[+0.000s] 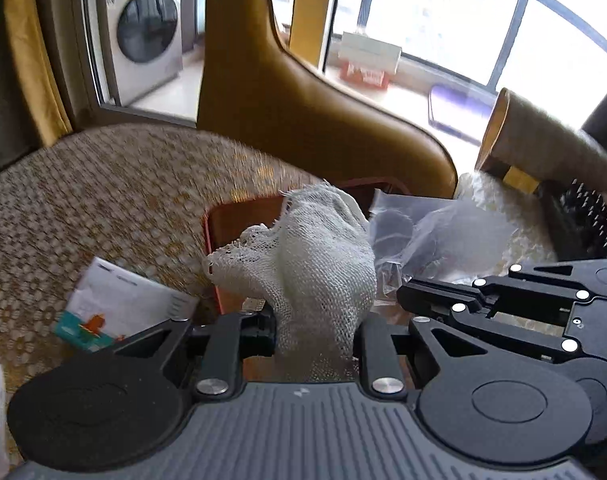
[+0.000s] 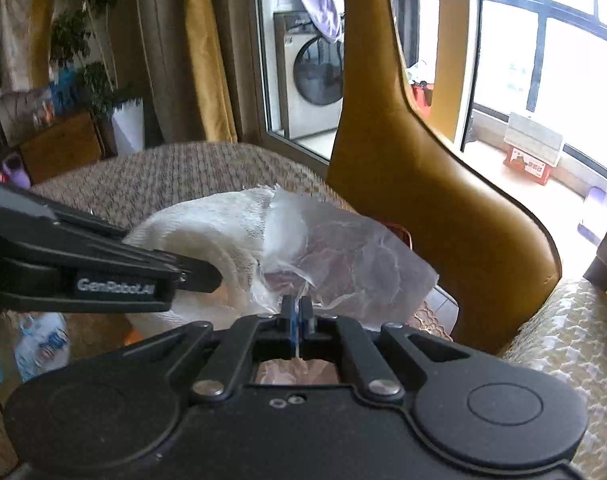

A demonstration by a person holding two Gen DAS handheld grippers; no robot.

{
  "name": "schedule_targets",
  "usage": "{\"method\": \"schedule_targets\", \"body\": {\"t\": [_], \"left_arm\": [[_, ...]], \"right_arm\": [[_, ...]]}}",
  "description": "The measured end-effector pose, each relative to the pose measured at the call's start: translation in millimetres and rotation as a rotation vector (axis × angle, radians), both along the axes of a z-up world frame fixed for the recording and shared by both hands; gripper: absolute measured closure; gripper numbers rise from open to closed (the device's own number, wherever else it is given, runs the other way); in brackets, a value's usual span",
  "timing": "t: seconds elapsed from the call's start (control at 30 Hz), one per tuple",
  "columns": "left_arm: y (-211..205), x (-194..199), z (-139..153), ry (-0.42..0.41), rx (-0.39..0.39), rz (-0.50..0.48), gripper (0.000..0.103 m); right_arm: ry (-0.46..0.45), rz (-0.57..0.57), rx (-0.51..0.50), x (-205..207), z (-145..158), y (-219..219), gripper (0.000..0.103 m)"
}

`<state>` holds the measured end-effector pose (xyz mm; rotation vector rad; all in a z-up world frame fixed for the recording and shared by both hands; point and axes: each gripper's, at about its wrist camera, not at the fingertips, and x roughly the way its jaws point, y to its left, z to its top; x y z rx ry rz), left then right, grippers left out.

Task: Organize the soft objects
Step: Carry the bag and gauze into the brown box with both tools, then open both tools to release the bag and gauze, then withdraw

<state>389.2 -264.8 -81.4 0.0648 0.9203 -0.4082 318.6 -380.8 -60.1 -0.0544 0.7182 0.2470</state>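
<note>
A round table under a brown and gold lace cloth (image 1: 103, 200) stands by a mustard leather chair (image 1: 271, 112), with a balcony window behind and one front-loading washing machine (image 1: 143, 36) that has a purple garment (image 2: 319, 8) draped over its top. The only writing clear enough to read is "GenRobot.AI", printed in white on the side of the left gripper as it crosses the right wrist view; the leaflet (image 1: 119, 312) lying on the cloth and the red box (image 2: 529, 166) on the balcony floor carry print too small to make out.

The left gripper (image 1: 315, 332) has its jaws part-way closed around one bunched white gauze cloth (image 1: 319, 264), which stands up between its fingers above a red tray (image 1: 239, 220). The right gripper (image 2: 297, 310) has its jaws pressed almost together, pinching the edge of one clear plastic bag (image 2: 343, 256), and the bag's thin film passes between the blue pads. Bag and gauze are touching, side by side.

The left wrist view alone shows the tray, the leaflet, a roll of patterned matting (image 1: 543, 148) and a black spiked brush (image 1: 587, 216) at the right edge. The right wrist view alone shows a potted plant (image 2: 91, 48) in a white planter, a wooden cabinet (image 2: 59, 148) and a second lace-covered surface (image 2: 571, 344) at lower right
</note>
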Motion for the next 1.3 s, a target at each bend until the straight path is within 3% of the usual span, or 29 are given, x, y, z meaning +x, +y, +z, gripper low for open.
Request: {"method": "schedule_targets", "body": {"t": [0.47,0.6,0.7,1.3], "left_arm": [[-21.4,20.7,-27.5,0.075,0.062,-0.051,0.082],[-23.2,22.7,-30.9,0.077,0.07,-0.05,0.069],[-22.5,23.6,-30.7,0.075,0.066,-0.047,0.04],[3.3,-11.3,12.7,-0.034,0.032,-0.015,0.034]], "right_arm": [[0.092,0.071,-0.019,16.9,-23.0,-3.8,0.088],[0.101,0.089,-0.018,15.4,-24.6,-6.5,0.084],[0.103,0.094,-0.022,15.7,-24.5,-6.8,0.078],[0.028,0.084,0.011,-10.0,9.5,-9.7,0.042]]}}
